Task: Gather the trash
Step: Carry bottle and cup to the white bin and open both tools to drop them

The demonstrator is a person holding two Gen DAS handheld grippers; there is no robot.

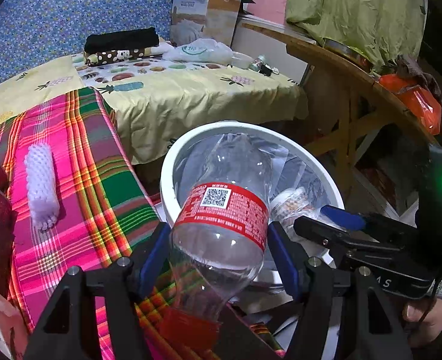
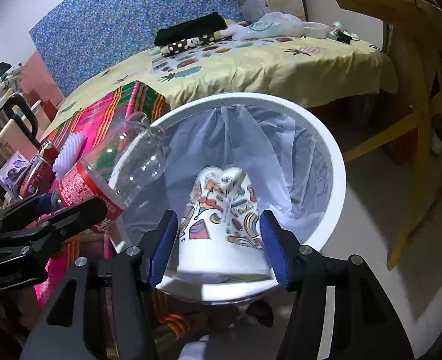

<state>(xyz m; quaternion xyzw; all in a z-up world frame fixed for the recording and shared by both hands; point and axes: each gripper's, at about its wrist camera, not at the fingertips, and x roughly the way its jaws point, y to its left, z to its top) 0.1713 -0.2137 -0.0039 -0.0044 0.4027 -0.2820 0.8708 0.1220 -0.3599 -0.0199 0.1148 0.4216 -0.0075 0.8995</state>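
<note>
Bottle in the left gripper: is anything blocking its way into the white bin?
Nothing visible does. The bottle pokes over the bin at its open rim; the paper cup is off to its side.

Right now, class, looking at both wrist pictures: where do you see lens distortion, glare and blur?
Left wrist view: fisheye bends the wooden table edge into a curve, corners go black, and small highlights glint on the clear bottle. Right wrist view: the white bin rim bulges, the paper cup looks slightly soft, and the bottle carries bright specks.
</note>
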